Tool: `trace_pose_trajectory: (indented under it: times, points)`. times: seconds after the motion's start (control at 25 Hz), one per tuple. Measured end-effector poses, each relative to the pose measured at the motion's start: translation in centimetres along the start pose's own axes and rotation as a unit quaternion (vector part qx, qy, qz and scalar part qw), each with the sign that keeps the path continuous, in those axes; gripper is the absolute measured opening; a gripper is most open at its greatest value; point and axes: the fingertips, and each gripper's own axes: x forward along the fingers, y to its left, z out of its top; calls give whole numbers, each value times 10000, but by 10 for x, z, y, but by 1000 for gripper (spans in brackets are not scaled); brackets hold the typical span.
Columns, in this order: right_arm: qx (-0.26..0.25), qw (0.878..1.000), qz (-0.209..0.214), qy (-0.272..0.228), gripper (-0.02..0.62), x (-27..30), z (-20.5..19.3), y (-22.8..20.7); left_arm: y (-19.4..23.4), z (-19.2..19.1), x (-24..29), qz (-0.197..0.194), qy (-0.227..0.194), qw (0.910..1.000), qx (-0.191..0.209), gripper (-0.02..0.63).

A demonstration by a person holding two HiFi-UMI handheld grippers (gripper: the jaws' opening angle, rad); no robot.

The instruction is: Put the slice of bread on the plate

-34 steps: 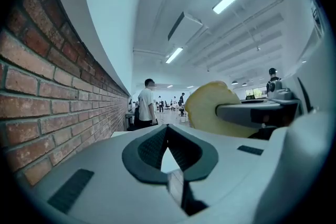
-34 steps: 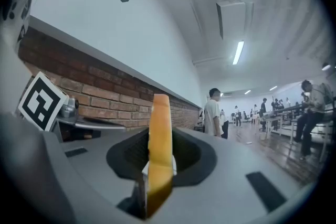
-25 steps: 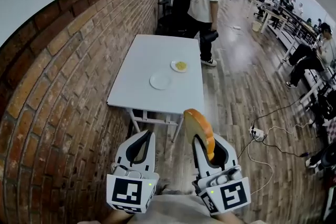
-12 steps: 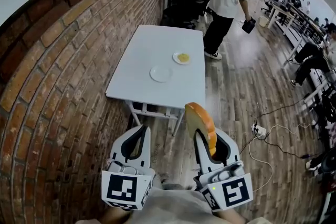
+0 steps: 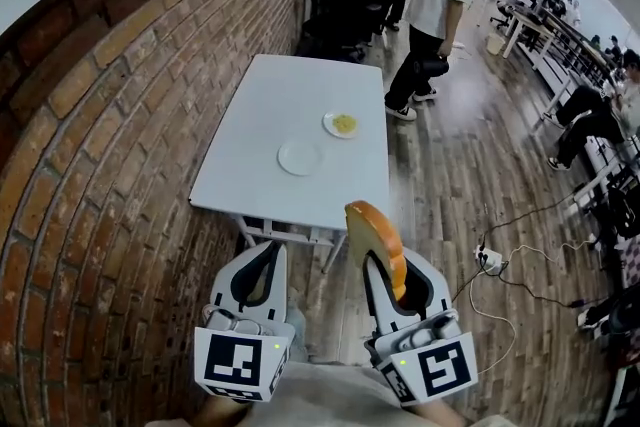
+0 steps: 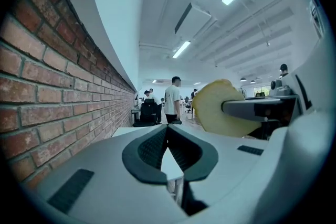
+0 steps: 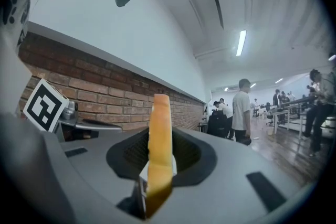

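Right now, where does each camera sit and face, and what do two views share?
Head view: on the head, facing down past left gripper and right gripper to the table.
Left gripper view: on that gripper, along shut empty jaws, wall left.
Right gripper view: along jaws shut on the bread slice.
Both gripper views share the bread slice.

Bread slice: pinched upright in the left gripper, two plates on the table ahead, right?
No: the bread slice is pinched upright in the right gripper, as the right gripper view shows. A bare plate and a plate with food lie on the table.
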Motion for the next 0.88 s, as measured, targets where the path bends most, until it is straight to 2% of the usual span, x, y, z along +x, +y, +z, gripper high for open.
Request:
trace_pose_trajectory:
  times: [0.4,0.88]
  points:
    - [-30,9999,-66,127,95,119,-6,-33,69,6,110,-186,122,9997,-88,11]
    - [56,9984,-519,206,95,217,-7,-79,112,16,214,-679,288,9973,-31,11]
